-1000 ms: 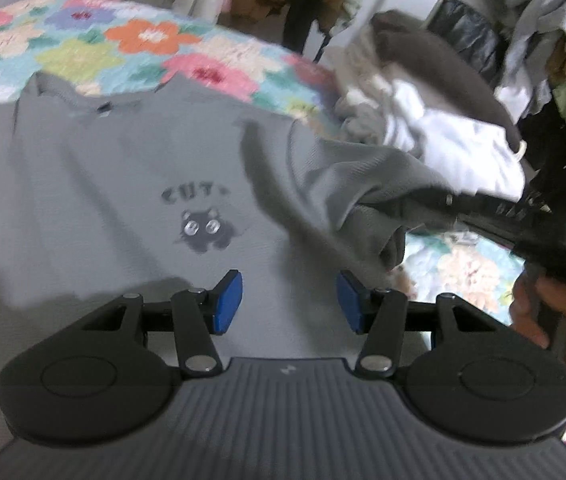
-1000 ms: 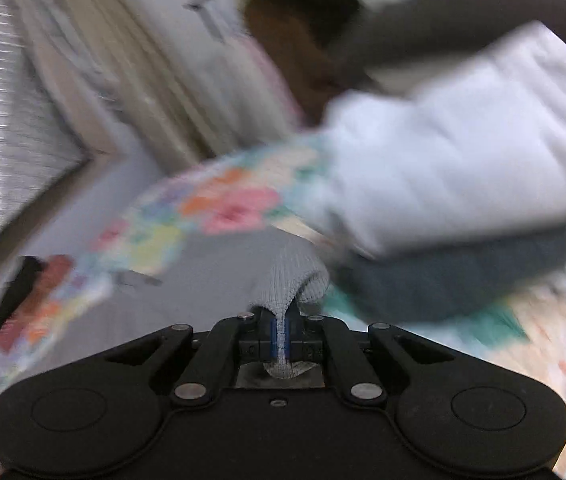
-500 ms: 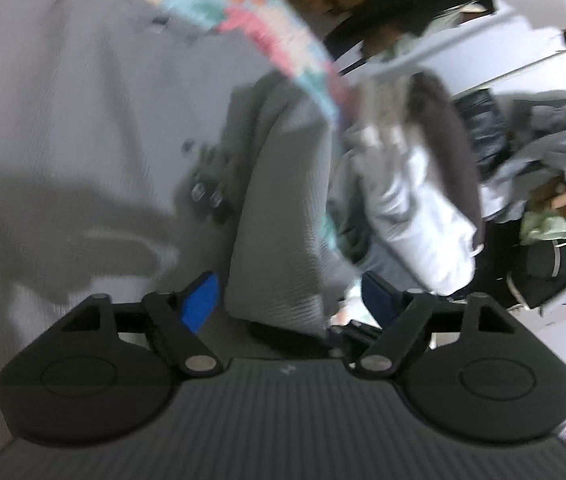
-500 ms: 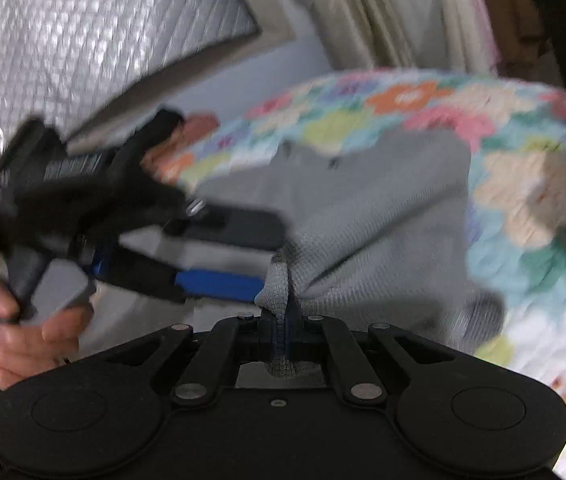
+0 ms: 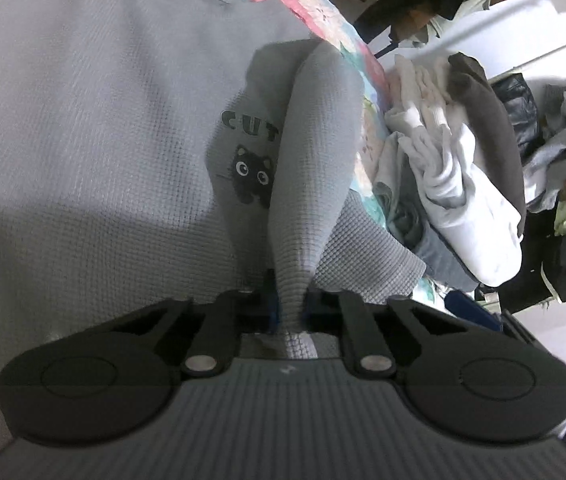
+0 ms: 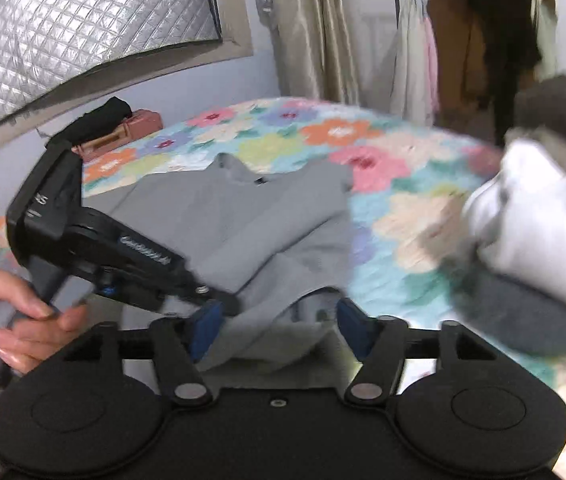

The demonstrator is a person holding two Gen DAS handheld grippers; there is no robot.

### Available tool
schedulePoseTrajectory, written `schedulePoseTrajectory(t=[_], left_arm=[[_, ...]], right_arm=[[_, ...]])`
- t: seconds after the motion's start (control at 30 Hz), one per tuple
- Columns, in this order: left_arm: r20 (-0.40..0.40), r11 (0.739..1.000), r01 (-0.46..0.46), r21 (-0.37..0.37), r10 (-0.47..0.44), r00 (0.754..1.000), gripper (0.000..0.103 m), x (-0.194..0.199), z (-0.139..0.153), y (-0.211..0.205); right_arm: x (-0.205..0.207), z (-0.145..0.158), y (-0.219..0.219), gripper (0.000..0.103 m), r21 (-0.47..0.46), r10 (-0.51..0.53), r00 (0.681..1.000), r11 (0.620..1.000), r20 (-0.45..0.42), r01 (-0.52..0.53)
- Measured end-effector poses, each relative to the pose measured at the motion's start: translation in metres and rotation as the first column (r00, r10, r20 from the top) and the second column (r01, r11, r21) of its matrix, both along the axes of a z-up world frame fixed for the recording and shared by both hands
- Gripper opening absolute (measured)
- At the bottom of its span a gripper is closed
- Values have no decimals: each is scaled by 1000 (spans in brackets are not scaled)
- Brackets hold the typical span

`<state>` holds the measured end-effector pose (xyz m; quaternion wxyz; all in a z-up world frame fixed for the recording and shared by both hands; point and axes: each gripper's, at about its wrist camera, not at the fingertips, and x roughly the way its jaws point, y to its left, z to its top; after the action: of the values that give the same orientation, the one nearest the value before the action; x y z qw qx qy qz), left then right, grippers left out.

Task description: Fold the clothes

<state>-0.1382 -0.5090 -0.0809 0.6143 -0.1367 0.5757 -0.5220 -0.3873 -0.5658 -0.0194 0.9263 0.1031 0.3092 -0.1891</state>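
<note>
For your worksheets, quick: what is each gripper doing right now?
Left gripper: shut on the grey shirt's sleeve, just closed.
Right gripper: open, just released, holding nothing.

Both grippers [image 5: 289,312] [image 6: 277,330]: black plastic, blue pads [image 6: 205,330], silver screws; white lettering on left one's side, grey handle.

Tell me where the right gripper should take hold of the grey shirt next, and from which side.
Probably the loose lower hem corner of the grey shirt, approached from the pile-of-clothes side. That edge lies flat and free on the floral bedspread, while the left gripper already pinches the folded sleeve.
</note>
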Motion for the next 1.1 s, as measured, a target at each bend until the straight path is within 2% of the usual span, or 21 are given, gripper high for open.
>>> schedulePoseTrajectory(t=[0.13,0.2,0.27,0.4,0.57,0.63,0.67,0.7,0.73,0.77,0.8,0.9,1.0,1.1], left_arm=[[-69,999,-6,-52,3,998,8,13,2,7],[-90,998,-7,-67,1,996,8,21,7,4],[-106,996,-10,-87,1,994,7,29,14,-3],[-113,990,19,-142,-35,993,7,39,39,-19],[-87,983,73,-166,-89,992,7,38,69,-38],[-80,980,97,-173,-112,990,7,35,80,-49],[-75,977,111,-181,-126,989,7,33,86,-55],[-64,973,128,-191,-143,988,7,30,94,-63],[-51,968,148,-202,-162,986,7,27,102,-72],[-35,962,171,-212,-182,983,7,25,110,-81],[-14,955,196,-221,-204,979,8,21,118,-92],[45,939,253,-232,-249,967,7,7,139,-131],[77,927,303,-220,-293,953,7,-12,143,-176],[97,927,330,-179,-317,943,8,-33,136,-212]], right_arm=[[4,-17,-4,77,-89,53,996,994,-77,-60],[3,-27,-3,78,-113,129,990,985,-53,-134],[5,-41,-7,80,-173,117,992,977,-55,-125],[15,-51,-18,80,-115,101,994,988,-32,-104],[34,-43,-13,81,-140,119,993,983,19,-116],[40,-36,-17,80,-127,108,992,987,65,-99],[38,-31,-22,80,-92,97,990,992,105,-88],[34,-26,-27,70,-48,84,985,996,149,-78],[30,-21,-37,43,6,51,981,999,186,-53],[24,-16,-50,28,61,-7,976,998,216,-7],[14,-9,-61,21,105,-70,968,993,242,46],[-24,12,-85,7,164,-219,930,970,294,177],[-57,22,-107,5,180,-326,904,942,278,284],[-74,12,-118,4,182,-385,894,919,229,349]])
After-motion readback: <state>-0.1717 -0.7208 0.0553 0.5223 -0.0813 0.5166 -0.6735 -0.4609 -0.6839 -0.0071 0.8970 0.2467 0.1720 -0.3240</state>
